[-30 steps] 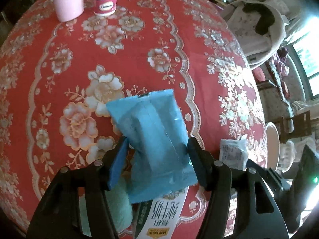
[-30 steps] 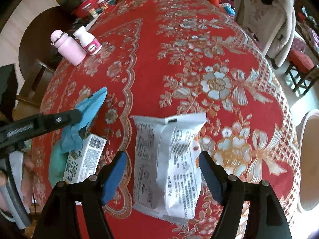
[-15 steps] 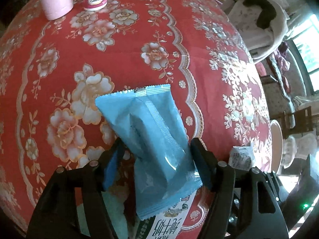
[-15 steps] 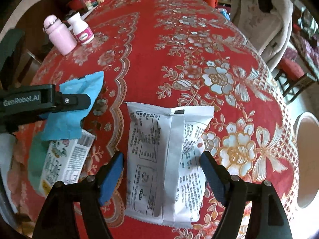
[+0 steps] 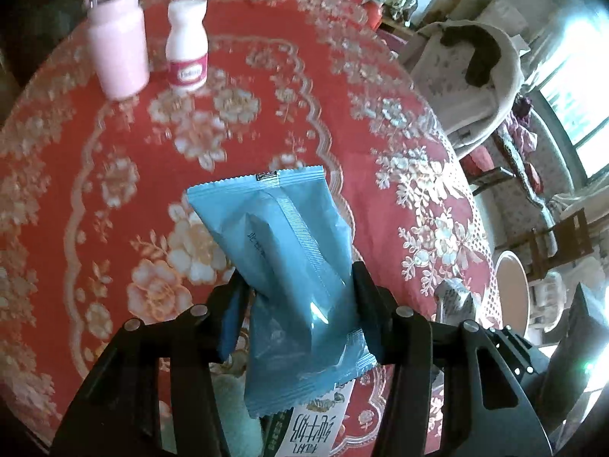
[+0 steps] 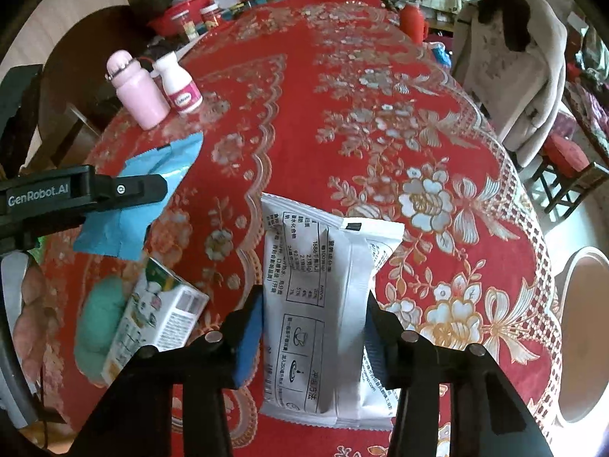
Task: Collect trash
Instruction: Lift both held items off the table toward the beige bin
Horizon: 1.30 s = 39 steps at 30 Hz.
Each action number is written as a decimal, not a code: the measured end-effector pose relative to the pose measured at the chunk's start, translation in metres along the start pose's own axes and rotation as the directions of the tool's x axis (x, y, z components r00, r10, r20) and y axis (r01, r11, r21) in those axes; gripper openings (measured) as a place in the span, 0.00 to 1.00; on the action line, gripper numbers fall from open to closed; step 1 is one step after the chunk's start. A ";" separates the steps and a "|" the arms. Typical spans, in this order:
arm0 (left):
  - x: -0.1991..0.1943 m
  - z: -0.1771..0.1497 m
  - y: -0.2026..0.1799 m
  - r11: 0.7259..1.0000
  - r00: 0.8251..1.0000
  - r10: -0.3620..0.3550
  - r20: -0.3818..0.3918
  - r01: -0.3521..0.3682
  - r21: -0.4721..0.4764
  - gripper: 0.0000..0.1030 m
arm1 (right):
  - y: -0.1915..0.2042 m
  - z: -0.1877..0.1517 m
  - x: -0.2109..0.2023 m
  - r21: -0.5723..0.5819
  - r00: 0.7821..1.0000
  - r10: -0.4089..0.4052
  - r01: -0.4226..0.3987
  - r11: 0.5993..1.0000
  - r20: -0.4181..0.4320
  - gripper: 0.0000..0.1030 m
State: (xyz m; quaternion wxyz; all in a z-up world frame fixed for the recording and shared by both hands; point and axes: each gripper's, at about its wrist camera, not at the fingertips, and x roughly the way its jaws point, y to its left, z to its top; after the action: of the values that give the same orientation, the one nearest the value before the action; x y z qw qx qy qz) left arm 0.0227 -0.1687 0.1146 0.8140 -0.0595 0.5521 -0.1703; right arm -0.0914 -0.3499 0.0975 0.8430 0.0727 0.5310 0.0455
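Broadly, a red floral tablecloth (image 6: pixel 342 122) fills both views. At lower centre of the right view, the right gripper (image 6: pixel 314 327) is closing, pads pinching a white printed wrapper (image 6: pixel 327 304). Lower centre of the left view, the left gripper (image 5: pixel 297 304) closes on a blue wrapper (image 5: pixel 289 259), a milk carton (image 6: pixel 160 316) beneath.

Round table (image 6: pixel 342 87) under a red floral cloth with a lace edge. Beyond its far rim, a chair draped with a pale coat (image 6: pixel 506 64) with a dark collar. Bright daylight from a window (image 5: pixel 571 87) at the right. Wooden chair (image 5: pixel 563 240) and a round white stool (image 6: pixel 586 335) on the floor beside the table. Cluttered red basket (image 6: pixel 182 15) at the far end.
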 end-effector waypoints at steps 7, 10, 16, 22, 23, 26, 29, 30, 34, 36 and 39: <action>-0.014 -0.005 -0.014 0.999 0.999 0.015 0.044 -0.017 0.047 0.49 | 0.001 0.005 -0.014 0.011 0.999 0.007 -0.007 1.000 0.035 0.45; -0.019 -0.009 -0.020 0.997 0.997 0.034 0.065 -0.039 0.067 0.49 | -0.001 0.006 -0.019 0.014 0.999 0.005 -0.005 1.000 0.046 0.45; -0.026 -0.019 -0.033 0.992 0.995 0.050 0.087 -0.060 0.109 0.49 | -0.007 0.006 -0.032 0.026 0.997 -0.001 -0.001 1.000 0.071 0.45; -0.030 -0.028 -0.047 0.988 0.993 0.061 0.104 -0.075 0.138 0.49 | -0.016 0.003 -0.038 0.043 0.997 -0.009 0.005 0.999 0.081 0.45; -0.030 -0.030 -0.049 0.987 0.993 0.060 0.105 -0.075 0.143 0.49 | -0.018 0.003 -0.040 0.045 0.996 -0.010 0.006 0.999 0.083 0.45; -0.029 -0.034 -0.059 0.983 0.992 0.061 0.111 -0.079 0.163 0.49 | -0.022 0.000 -0.045 0.051 0.996 -0.015 0.010 0.999 0.089 0.45; -0.029 -0.038 -0.069 0.979 0.991 0.062 0.116 -0.082 0.185 0.49 | -0.029 -0.004 -0.049 0.060 0.996 -0.019 0.014 0.998 0.091 0.45; -0.029 -0.039 -0.071 0.978 0.991 0.061 0.116 -0.082 0.190 0.49 | -0.031 -0.006 -0.050 0.064 0.996 -0.020 0.014 0.998 0.092 0.45; -0.027 -0.044 -0.084 0.973 0.992 0.055 0.114 -0.079 0.219 0.49 | -0.041 -0.010 -0.054 0.082 0.995 -0.028 0.020 0.996 0.095 0.45; -0.025 -0.047 -0.090 0.970 0.992 0.051 0.111 -0.076 0.233 0.49 | -0.046 -0.012 -0.056 0.094 0.995 -0.033 0.024 0.995 0.098 0.45; -0.023 -0.051 -0.100 0.964 0.993 0.044 0.108 -0.071 0.258 0.49 | -0.055 -0.016 -0.060 0.112 0.994 -0.042 0.031 0.993 0.100 0.45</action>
State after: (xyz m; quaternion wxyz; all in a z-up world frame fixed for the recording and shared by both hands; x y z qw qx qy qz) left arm -0.0527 -0.2494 0.1439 0.8463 0.0556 0.4844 -0.2147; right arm -0.1315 -0.4118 0.1348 0.8645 0.1118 0.4901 -0.0033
